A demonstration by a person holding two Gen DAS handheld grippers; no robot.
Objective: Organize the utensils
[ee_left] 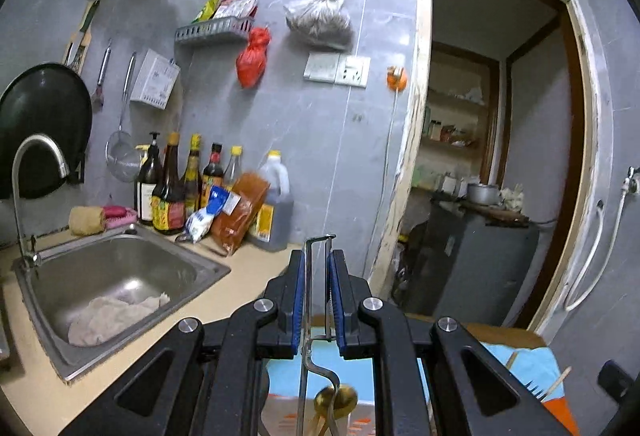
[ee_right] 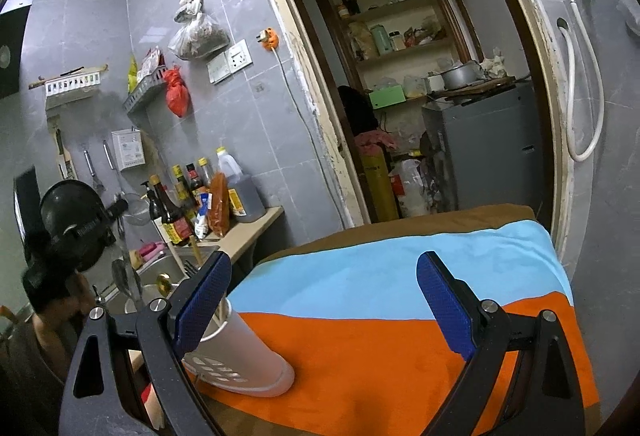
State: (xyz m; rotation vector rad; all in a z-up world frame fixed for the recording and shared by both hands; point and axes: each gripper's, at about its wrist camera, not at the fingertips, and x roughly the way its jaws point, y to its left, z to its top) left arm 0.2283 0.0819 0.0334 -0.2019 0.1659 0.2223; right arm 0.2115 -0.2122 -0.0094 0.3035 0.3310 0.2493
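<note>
Steel-wire utensil with a thin looped handle [ee_left: 316, 276] sits clamped between the blue pads of the left gripper [ee_left: 318, 268], raised above the striped orange-and-blue cloth [ee_right: 400, 336]. Right gripper [ee_right: 320, 300] gapes wide beside the white slotted plastic utensil holder [ee_right: 240, 360] (bottle labels too blurred to read).

bottle labels [ee_left: 173, 212] blurred, no legible txt
</note>
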